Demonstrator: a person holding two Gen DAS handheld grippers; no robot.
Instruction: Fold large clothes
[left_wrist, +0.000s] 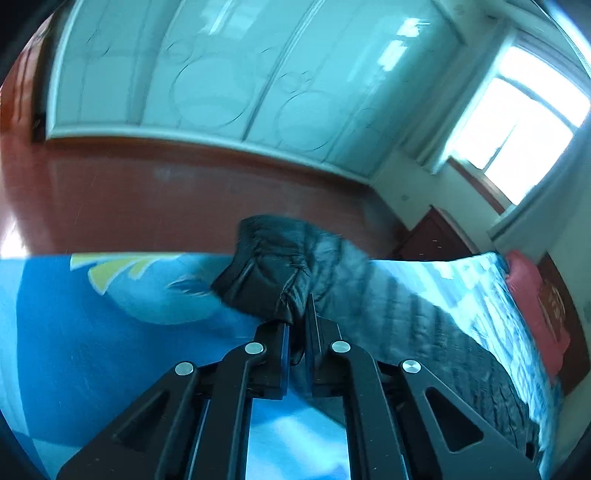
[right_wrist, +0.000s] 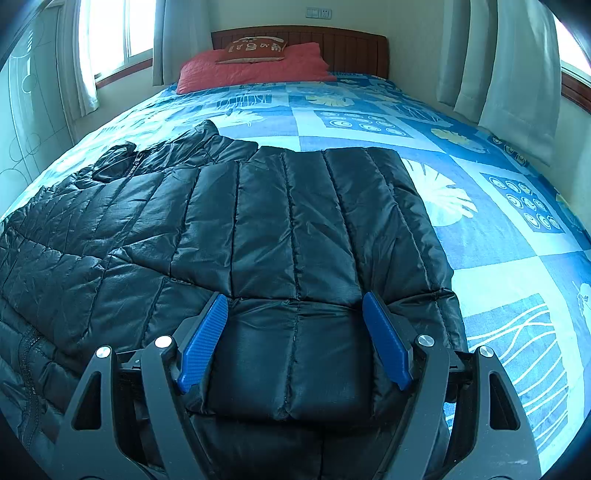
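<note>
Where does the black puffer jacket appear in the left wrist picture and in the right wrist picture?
Left wrist view: the black puffer jacket is in the centre and lower right, one end pinched in the left gripper.
Right wrist view: it fills the left and centre, under the right gripper, whose jaws stand apart.
Shared landmark: the red pillow at the head of the bed.

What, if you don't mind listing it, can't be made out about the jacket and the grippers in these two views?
- Left wrist view: motion blur smears the black puffer jacket; which part the shut left gripper pinches is unclear.
- Right wrist view: the jacket's near hem is hidden under the open right gripper.
- Right wrist view: the jacket's left side is cut off by the frame edge.
- Cushion lettering: too small.
</note>
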